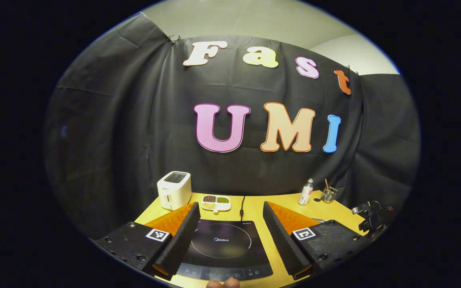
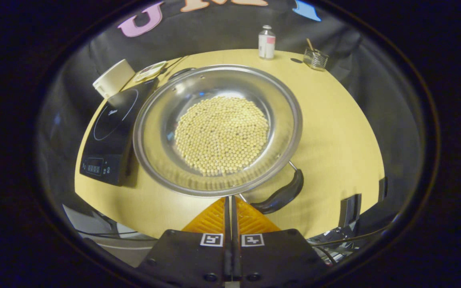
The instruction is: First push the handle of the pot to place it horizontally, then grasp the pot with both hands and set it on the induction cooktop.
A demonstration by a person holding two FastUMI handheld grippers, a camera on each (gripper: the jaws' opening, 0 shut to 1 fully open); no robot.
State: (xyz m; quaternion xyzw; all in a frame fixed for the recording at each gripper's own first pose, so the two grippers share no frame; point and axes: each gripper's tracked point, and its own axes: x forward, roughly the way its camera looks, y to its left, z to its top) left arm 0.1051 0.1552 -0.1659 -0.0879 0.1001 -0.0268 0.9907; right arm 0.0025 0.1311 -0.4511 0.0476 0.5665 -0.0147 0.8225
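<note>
Steel catches the light in the right gripper view: the pot (image 2: 217,130) sits on the yellow table (image 2: 334,132), wide and shallow, with a heap of pale round beans (image 2: 221,135) across its bottom. Its dark handle (image 2: 280,195) hangs off the near right rim, slanting down toward the near edge of the table. Just beside it, at the pot's near rim, is the right gripper (image 2: 230,204), fingers pressed together with only a thin seam between them, nothing caught there. Whether the tips touch the rim, I cannot tell.

Left of the pot lies the black induction cooktop (image 2: 112,132), its near right corner tucked close under the pot's rim, control panel at the near end. Beyond it, a white toaster (image 2: 113,78) and a small divided dish (image 2: 150,70). Far across the table, a small bottle (image 2: 267,42) and a glass holder (image 2: 315,58) stand near the black cloth wall.

Over to the left gripper view: the left gripper (image 1: 230,236) is spread wide, holding nothing, its fingers framing the induction cooktop (image 1: 224,248) below. A fingertip (image 1: 223,283) peeks in at the very bottom edge. Toaster (image 1: 174,190) far left, dish (image 1: 216,203) beside it, a cable (image 1: 241,206) running to the cooktop, bottle (image 1: 305,192) and holder (image 1: 329,194) far right. A sliver of the pot's rim (image 1: 316,219) shows behind the right finger.
</note>
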